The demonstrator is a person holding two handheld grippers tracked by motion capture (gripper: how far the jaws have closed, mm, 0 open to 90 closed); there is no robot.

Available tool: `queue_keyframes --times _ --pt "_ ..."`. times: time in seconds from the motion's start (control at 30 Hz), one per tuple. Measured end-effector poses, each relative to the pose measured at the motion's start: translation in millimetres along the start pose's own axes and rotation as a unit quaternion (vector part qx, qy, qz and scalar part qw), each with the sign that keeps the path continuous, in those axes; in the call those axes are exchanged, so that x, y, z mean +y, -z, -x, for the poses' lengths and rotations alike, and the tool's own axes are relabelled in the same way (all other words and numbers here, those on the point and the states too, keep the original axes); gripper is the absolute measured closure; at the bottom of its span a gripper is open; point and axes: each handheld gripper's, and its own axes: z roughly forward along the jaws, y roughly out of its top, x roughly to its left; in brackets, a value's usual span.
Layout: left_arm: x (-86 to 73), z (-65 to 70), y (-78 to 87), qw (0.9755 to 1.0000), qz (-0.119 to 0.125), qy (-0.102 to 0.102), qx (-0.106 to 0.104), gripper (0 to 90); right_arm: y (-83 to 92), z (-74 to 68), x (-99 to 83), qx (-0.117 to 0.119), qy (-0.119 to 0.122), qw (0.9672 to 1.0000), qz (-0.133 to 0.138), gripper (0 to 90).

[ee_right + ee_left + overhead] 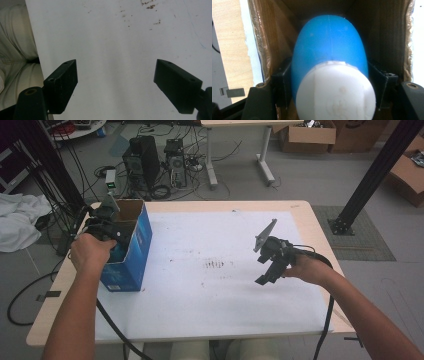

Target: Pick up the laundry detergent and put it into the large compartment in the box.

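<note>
**Blue bottle going into the box, looks like the drop-off step**

Blue bottle (329,42) is sitting nose-down inside the open cardboard box (134,251) at the left edge of the table (210,295). In the left gripper view the white cap (335,92) is nearest the camera, and the rounded blue body runs away from it into the brown inside of the box.

The left gripper (330,72) has a black jaw on each side of the bottle, just behind the cap. They look like they're right up against the plastic. Whether they're actually squeezing or only resting there can't be told from this angle.

The right gripper (115,75) isn't doing anything. Its jaws are spread wide with nothing between them, and it hangs over the white sheet well off to the right of the box. A patch of small brown stains (215,265) lies between the two. Past the far edge of the table there are a couple of computer towers (150,160) and loose cables on the floor.

Best guess at the step: the bottle is being placed in the box, and it's pretty much where it should be. The next move would be to get the jaws clear of the bottle, then lift the left hand straight up out of the opening. The catch is not to snag the cap or the cardboard wall on the way, because the box could tip or the bottle could come back out.
</note>
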Motion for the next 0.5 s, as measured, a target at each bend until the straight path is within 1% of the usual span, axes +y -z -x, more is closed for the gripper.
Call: queue_keyframes --times 0.2,0.37,0.5 --pt "-1.1 -0.2 2.9 1.0 0.006 0.002 -0.002 32.2 1.7 -0.5 -0.8 -0.001 -0.001 1.0 0.001 19.3" --pt "-0.9 0.5 7.3 1.0 0.009 0.003 -0.002 29.5 1.7 -1.3 -0.7 -0.001 0.0 1.0 0.001 19.3" --pt "-0.6 -1.1 13.1 0.9998 0.019 0.008 -0.005 28.5 1.8 -1.8 -0.5 -0.001 0.002 1.0 0.002 19.1"
